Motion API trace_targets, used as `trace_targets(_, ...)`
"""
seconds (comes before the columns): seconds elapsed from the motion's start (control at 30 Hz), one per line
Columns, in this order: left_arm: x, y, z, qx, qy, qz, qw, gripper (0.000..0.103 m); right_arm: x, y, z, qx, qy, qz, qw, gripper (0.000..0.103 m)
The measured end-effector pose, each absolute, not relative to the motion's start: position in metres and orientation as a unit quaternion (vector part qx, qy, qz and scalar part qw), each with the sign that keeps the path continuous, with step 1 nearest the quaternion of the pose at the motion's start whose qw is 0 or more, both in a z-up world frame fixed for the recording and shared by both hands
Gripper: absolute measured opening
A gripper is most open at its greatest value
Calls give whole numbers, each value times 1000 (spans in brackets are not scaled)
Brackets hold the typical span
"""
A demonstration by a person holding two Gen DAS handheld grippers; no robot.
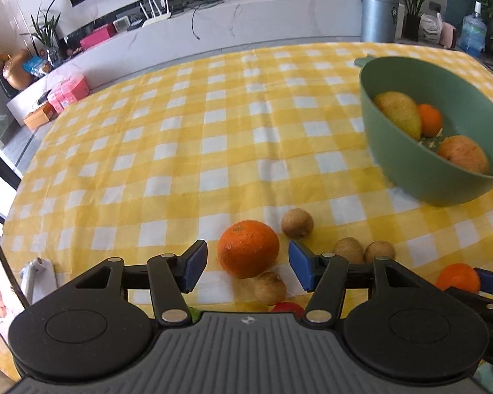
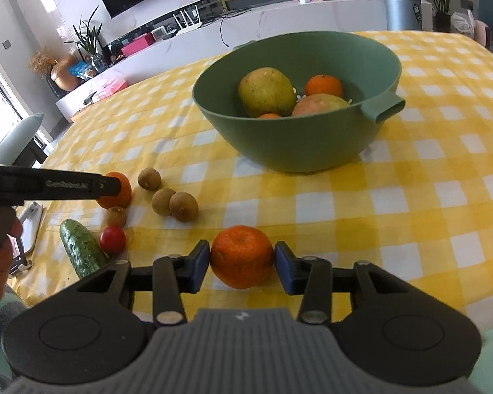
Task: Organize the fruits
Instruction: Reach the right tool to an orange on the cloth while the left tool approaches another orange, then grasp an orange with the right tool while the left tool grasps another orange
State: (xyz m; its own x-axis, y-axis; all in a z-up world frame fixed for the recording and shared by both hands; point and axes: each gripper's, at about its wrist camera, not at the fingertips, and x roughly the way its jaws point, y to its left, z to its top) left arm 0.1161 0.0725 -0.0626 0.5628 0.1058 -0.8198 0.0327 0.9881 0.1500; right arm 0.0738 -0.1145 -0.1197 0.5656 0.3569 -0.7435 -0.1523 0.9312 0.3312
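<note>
Orange mandarin (image 2: 242, 256) sat clamped in your right gripper (image 2: 242, 264), near the green bowl (image 2: 292, 151); your left gripper (image 1: 248, 264) gaped around another orange (image 1: 248, 248), farther from it.

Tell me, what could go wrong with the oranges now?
1. The right gripper pinches an orange only by its round sides, so it might slip and roll on the way to the bowl.
2. The left gripper is open around another orange, with small brown fruits close by; closing may knock them away.
3. The bowl already holds fruit, so a dropped orange could bounce out.
</note>
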Motion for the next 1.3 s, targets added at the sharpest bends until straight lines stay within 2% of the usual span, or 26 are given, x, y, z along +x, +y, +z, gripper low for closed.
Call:
trace_targets(0.13,120,79,-71,60,480,21,875,66,77,-118,-122,133,442,147,875,41)
trace_targets(0.27,123,79,-77,60,479,19,875,55,79,-117,-123,137,442,149,874,42)
trace_targets(0.37,123,78,-77,60,473,14,879,51,79,-116,-124,137,444,151,872,42)
trace_targets(0.73,119,82,-67,39,444,16,895,48,78,-118,-124,136,444,153,873,41)
trace_targets(1.03,94,74,-33,31,386,17,922,48,63,-122,-108,128,410,157,889,41)
trace_targets(1.3,80,57,-4,-6,374,-39,927,48,45,-136,-76,104,348,146,920,41)
